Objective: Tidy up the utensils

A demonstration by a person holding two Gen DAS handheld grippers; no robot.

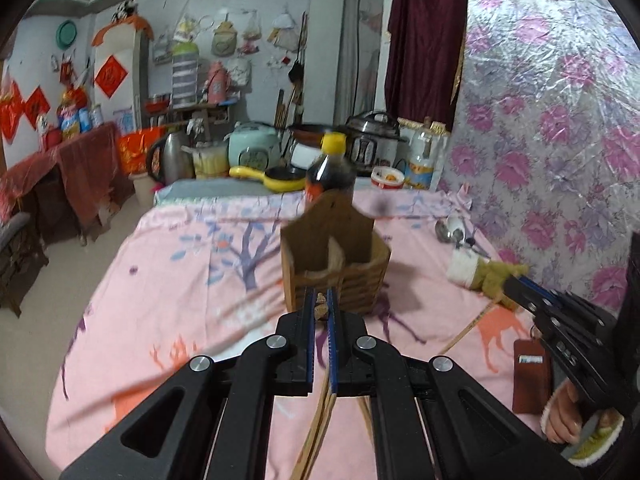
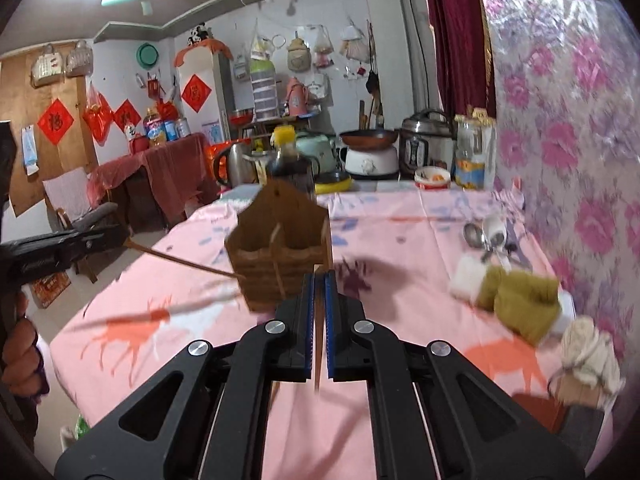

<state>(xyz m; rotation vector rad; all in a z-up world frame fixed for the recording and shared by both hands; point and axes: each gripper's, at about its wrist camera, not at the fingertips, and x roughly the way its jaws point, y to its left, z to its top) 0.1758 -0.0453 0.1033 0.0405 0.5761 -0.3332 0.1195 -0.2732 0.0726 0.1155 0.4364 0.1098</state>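
Both your grippers pinch chopsticks: left gripper (image 1: 320,308) and right gripper (image 2: 319,292). The wooden holder (image 1: 334,256) ahead of the fingers looks empty; spoons (image 2: 482,236) remain beyond.

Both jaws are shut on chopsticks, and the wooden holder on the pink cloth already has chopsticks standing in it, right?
Not quite. Both the left gripper and the right gripper are shut on chopsticks, but the wooden holder on the pink cloth has none standing in it: both wrist views show its compartments empty.

left gripper (image 1: 320,300): black linkage arms, silver screws, blue pads | right gripper (image 2: 319,286): same build | cuff (image 1: 592,446): olive, fleecy
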